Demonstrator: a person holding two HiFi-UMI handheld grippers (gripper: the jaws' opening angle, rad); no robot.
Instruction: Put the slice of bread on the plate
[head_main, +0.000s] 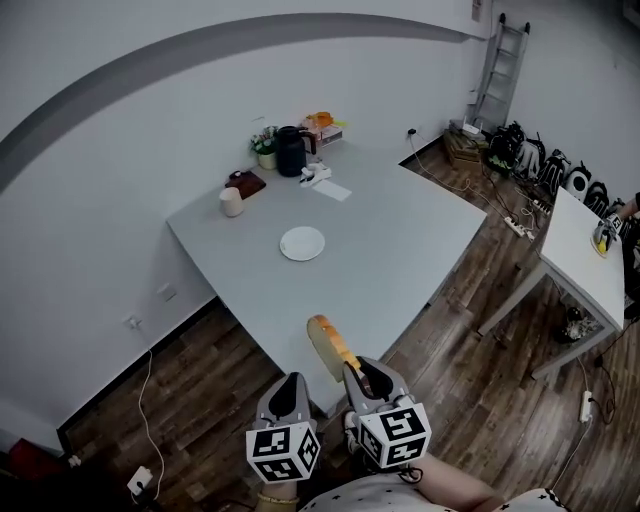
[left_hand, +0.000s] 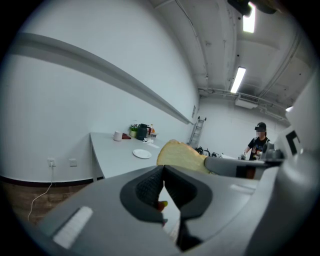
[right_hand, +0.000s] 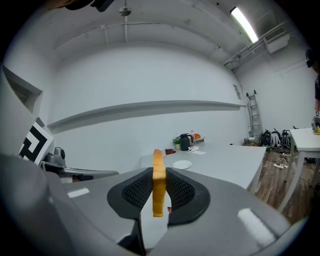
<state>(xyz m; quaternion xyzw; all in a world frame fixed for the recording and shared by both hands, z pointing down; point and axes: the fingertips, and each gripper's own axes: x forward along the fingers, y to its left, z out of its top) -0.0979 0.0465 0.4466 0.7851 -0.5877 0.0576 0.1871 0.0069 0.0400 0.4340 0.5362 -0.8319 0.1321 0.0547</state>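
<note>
The left gripper view alone shows a person (left_hand: 259, 145) standing across the room. The head view alone shows both grippers side by side at the desk's (head_main: 400, 250) near corner. The white plate (head_main: 302, 243) lies mid-desk, well apart from the slice of bread (right_hand: 158, 161). The bread stands upright and edge-on, clamped between the right gripper's (right_hand: 158, 173) jaws. The left gripper's (left_hand: 163, 171) jaws are together on nothing, just beside the bread.
</note>
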